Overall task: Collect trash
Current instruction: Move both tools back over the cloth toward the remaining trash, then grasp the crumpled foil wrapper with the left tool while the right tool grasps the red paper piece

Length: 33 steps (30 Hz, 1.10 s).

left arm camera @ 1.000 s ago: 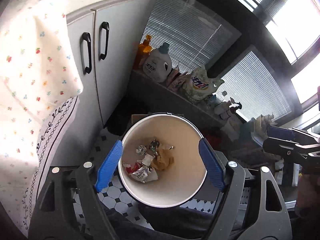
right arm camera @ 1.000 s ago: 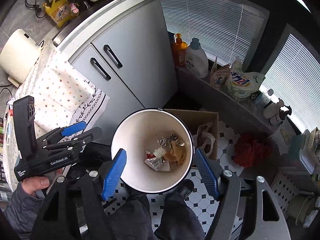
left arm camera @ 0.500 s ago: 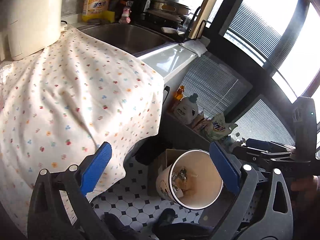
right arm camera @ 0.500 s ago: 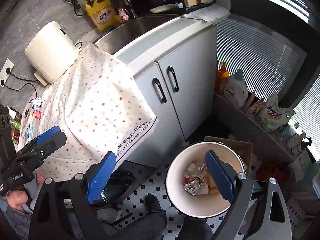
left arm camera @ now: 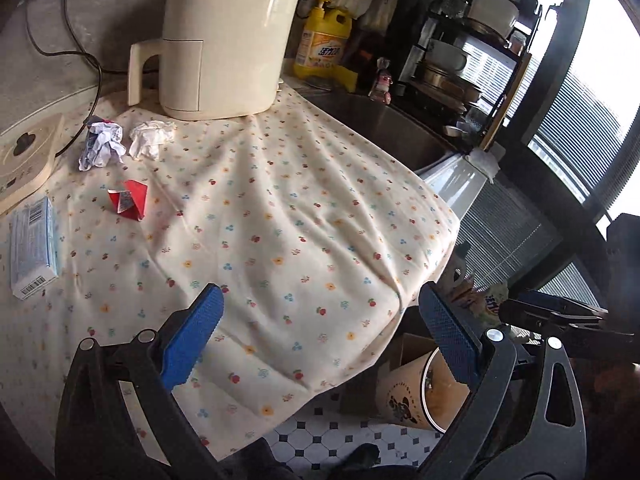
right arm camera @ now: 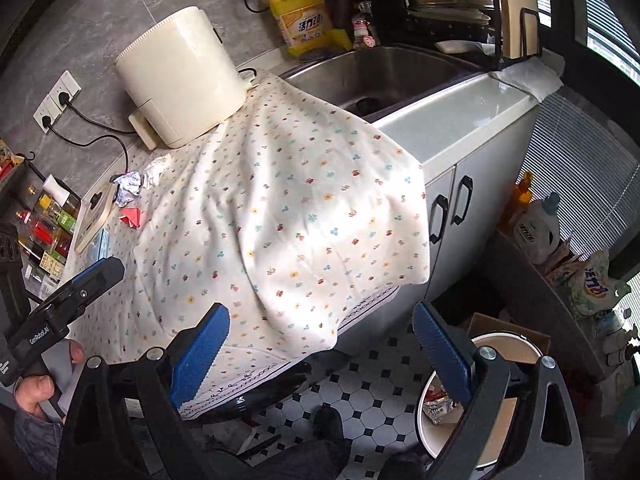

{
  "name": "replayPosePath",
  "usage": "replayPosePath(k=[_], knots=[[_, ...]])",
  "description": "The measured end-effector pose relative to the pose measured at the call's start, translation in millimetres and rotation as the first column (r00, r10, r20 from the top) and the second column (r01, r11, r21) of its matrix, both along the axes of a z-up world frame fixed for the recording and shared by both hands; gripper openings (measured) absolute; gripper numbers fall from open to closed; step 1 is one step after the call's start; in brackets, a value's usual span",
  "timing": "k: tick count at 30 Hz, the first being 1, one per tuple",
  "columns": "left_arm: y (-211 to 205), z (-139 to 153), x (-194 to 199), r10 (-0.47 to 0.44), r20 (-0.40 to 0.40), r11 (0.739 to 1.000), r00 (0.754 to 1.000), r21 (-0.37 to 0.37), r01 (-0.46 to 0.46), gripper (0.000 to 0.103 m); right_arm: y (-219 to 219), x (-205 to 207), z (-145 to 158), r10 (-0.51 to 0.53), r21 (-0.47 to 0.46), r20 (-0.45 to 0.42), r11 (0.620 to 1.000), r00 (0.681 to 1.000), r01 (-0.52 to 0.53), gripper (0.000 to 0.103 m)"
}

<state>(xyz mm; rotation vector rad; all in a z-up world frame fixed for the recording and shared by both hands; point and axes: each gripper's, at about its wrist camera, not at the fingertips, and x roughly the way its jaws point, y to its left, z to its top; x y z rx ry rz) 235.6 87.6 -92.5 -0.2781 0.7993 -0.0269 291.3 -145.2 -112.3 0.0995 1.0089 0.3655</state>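
Observation:
On the flowered cloth (left arm camera: pixel 280 220) over the counter lie a crumpled white paper (left arm camera: pixel 150 138), a crumpled blue-white wrapper (left arm camera: pixel 100 146) and a folded red wrapper (left arm camera: pixel 130 200), all at the far left. My left gripper (left arm camera: pixel 320 308) hangs open and empty above the cloth's near part, well short of them. My right gripper (right arm camera: pixel 320 320) is open and empty over the cloth's hanging edge. The same wrappers (right arm camera: pixel 128 188) look small in the right wrist view. The white trash bin (right arm camera: pixel 430 438) stands on the floor at lower right with wrappers inside; its printed wall (left arm camera: pixel 404 396) shows below the cloth.
A cream appliance (left arm camera: pixel 224 40) stands at the back of the cloth, with a yellow detergent bottle (left arm camera: pixel 326 44) and the sink (right arm camera: pixel 380 76) to its right. A blue-white box (left arm camera: pixel 32 248) and a flat cream device (left arm camera: pixel 24 156) lie at the left. Cabinet doors (right arm camera: pixel 452 208) face the tiled floor.
Both views have swung up and left, from looking down into the trash bin to looking over the cloth-covered counter. Both pairs of jaws stand wider than a second ago.

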Motion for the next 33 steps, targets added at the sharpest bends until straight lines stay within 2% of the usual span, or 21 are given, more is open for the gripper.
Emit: replayPosePath(k=[8, 17, 23, 33], knots=[[72.4, 3.4, -16.0, 0.107, 0.015, 0.994, 0.994, 0.024, -0.107, 0.097, 75.7, 9.1, 7.2, 0.093, 0.006, 0.032, 0.996, 0.995, -0.093, 0.091], [151.0, 6.8, -12.8, 0.162, 0.029, 0.985, 0.986, 0.063, -0.164, 0.097, 158.5, 24.8, 9.0, 0.161, 0.032, 0.065, 0.986, 0.985, -0.164, 0.087], [191.7, 13.4, 3.0, 0.166, 0.041, 0.982, 0.985, 0.084, -0.169, 0.097, 213.0, 36.9, 6.9, 0.212, 0.045, 0.074, 0.976, 0.975, -0.215, 0.078], [231.9, 11.7, 36.5, 0.150, 0.035, 0.982, 0.988, 0.107, -0.153, 0.097, 289.7, 60.9, -6.8, 0.313, 0.036, 0.046, 0.948, 0.949, -0.315, 0.067]])
